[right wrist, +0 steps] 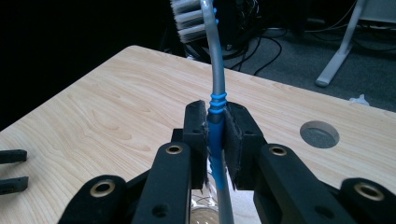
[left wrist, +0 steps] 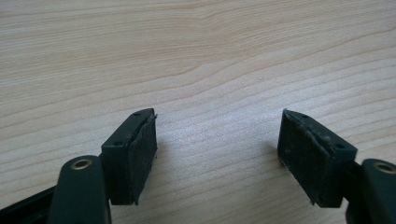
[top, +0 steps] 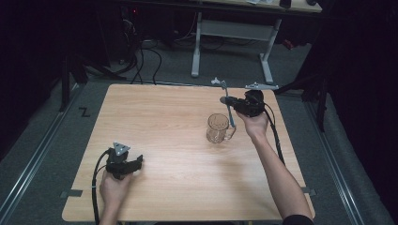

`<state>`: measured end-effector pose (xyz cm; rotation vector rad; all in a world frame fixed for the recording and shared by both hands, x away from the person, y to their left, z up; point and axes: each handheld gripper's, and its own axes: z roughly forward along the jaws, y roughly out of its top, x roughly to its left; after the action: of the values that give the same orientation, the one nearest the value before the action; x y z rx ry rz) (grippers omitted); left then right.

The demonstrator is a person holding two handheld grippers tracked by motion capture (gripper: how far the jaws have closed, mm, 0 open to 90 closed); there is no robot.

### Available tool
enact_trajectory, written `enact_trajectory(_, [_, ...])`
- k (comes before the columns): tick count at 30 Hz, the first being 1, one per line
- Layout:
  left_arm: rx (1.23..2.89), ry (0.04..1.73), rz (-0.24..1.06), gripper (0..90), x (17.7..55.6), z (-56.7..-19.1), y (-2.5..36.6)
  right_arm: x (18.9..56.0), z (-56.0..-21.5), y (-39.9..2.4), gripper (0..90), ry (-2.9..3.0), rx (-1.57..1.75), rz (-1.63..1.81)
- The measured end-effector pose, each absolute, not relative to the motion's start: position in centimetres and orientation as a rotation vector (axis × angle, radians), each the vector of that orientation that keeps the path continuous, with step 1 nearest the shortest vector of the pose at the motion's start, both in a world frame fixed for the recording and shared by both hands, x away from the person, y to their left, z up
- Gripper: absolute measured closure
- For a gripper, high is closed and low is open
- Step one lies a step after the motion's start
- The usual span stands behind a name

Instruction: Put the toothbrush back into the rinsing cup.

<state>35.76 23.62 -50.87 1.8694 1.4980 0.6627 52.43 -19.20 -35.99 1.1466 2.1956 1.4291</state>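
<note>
Two grippers in use on a light wood desk. Left gripper: resting at the near left of the desk, held in the person's left hand, grey three-cornered plate on top, cable trailing off the near edge. In the left gripper view its fingers stand wide apart, nothing between them, bare wood grain below.

Right gripper: at the far right of the desk, held in the right hand, forearm reaching in from the near right. Its fingers are closed tight on a toothbrush, pinching the blue ribbed part of the handle. Grey neck rises above the pads, slightly curved; white bristle head at the top, facing left in the right gripper view. In the high view the toothbrush runs from above the gripper down toward a clear glass mug, which stands upright just to the near left of the gripper, handle to its right. Whether the lower end of the toothbrush is inside the mug: cannot tell.

Round cable hole in the desk top, seen in the right gripper view.
</note>
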Motion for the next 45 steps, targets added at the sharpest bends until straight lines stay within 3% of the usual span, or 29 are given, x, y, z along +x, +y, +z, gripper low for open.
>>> enact_trajectory(45, [1.869,1.497,0.663,28.7,35.8,-50.9,23.6,50.9,-35.9,-20.7,79.4,2.241,1.109,1.338])
